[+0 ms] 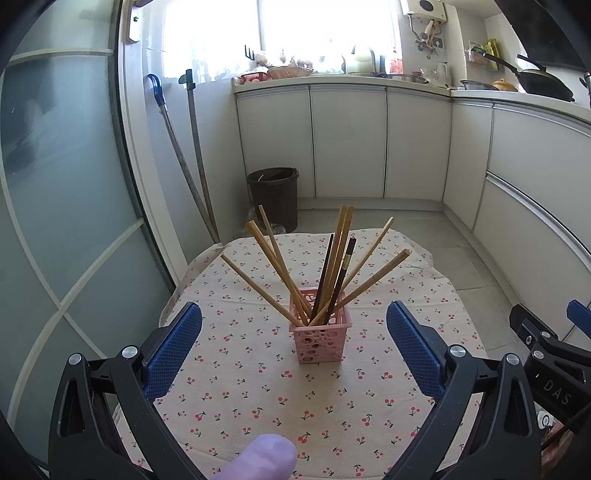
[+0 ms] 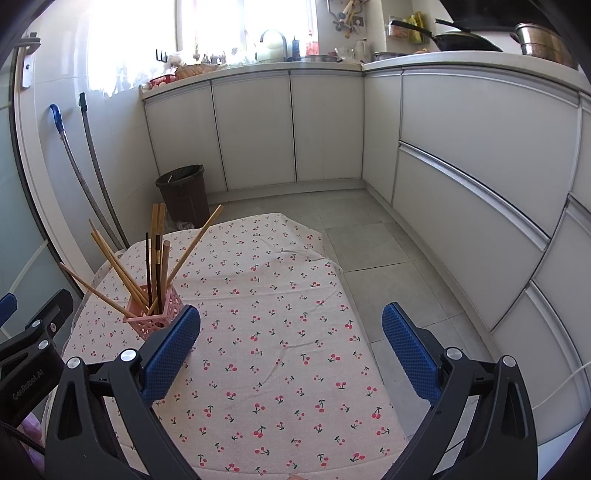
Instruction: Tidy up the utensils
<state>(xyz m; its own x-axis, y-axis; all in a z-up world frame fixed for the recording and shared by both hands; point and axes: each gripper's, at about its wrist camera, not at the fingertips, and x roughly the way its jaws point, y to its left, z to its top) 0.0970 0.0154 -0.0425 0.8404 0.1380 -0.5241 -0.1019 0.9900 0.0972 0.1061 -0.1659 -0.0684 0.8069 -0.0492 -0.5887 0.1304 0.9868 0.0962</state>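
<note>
The left gripper (image 1: 293, 325) is closest to us, low over the near edge of the table (image 1: 229, 406). Its two blue pads (image 1: 173, 350) are wide apart and hold nothing. A fingertip in a purple glove (image 1: 266, 459) pokes in at the very bottom of the left wrist view.

The right gripper (image 2: 291, 325) hangs over the right side of the table. Its pads (image 2: 171, 350) are wide apart too, with only the cloth between them. Part of the left gripper shows at the left edge of this view.

The table wears a pale tablecloth (image 2: 277, 314) with little red cherries on it. The cloth looks a bit wrinkled.

A small pink holder (image 1: 320, 334) with round holes stands upright on the cloth, about in the middle of the table. In the left wrist view it sits right between the left gripper's open pads, a little past their tips. In the right wrist view it is just beside the left pad, toward the table's left edge.

Many chopsticks (image 1: 332, 266) stand in the holder and fan out in all directions. Most are light wood. Two in the middle are dark.

Past the far edge of the table, a dark brown bin (image 1: 275, 195) stands on the gray floor. Two long poles (image 1: 184, 155) lean on the wall to its left. White cupboards (image 1: 347, 140) run along the back under a counter (image 1: 332, 79) full of kitchen things, below a bright window (image 1: 317, 26).
</note>
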